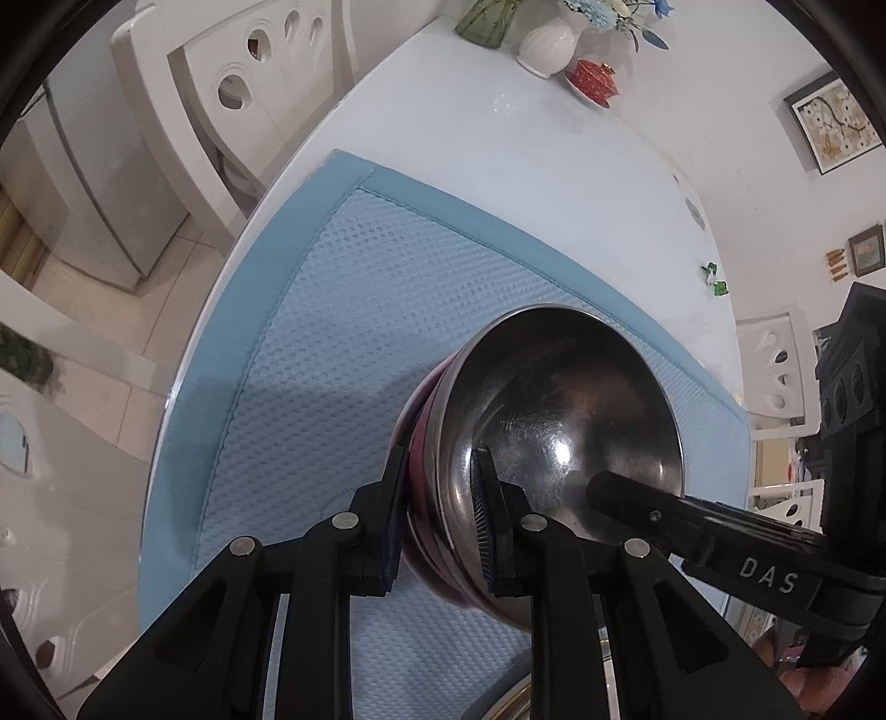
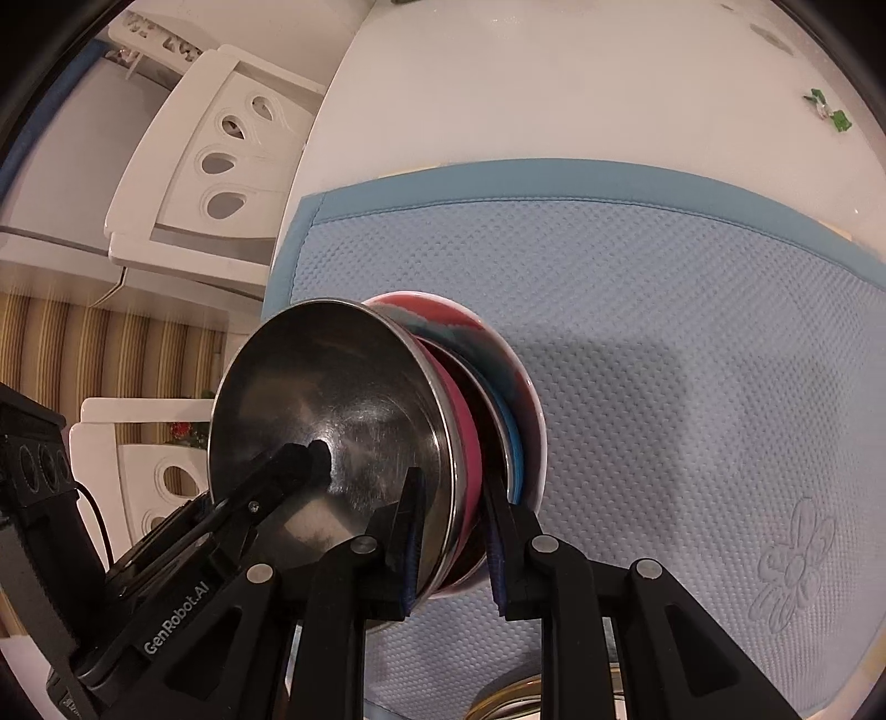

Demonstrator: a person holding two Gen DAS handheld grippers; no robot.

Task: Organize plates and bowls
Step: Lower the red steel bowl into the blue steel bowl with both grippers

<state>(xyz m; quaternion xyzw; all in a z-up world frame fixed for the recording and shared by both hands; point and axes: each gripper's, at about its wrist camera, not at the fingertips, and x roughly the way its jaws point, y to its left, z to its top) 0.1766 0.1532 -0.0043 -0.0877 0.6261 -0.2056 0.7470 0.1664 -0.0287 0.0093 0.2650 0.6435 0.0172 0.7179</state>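
Note:
A steel bowl (image 1: pixel 559 421) sits nested on top of a pink bowl (image 1: pixel 423 443), over the blue mat (image 1: pixel 343 310). In the right wrist view the steel bowl (image 2: pixel 332 410) and pink bowl (image 2: pixel 468 437) rest in a red and blue dish with a white rim (image 2: pixel 498 360). My left gripper (image 1: pixel 437 509) is shut on the stack's near rim, one finger inside the steel bowl and one outside. My right gripper (image 2: pixel 454 531) clamps the opposite rim the same way. Each gripper's inner finger shows in the other's view. Whether the stack touches the mat I cannot tell.
The mat lies on a white table (image 1: pixel 498 138). At the far end stand a white vase of flowers (image 1: pixel 545 47) and a red lidded cup (image 1: pixel 595 80). A small green object (image 1: pixel 714 279) lies on the table. White chairs (image 2: pixel 221 166) stand alongside. A metal rim (image 2: pixel 515 698) peeks in below.

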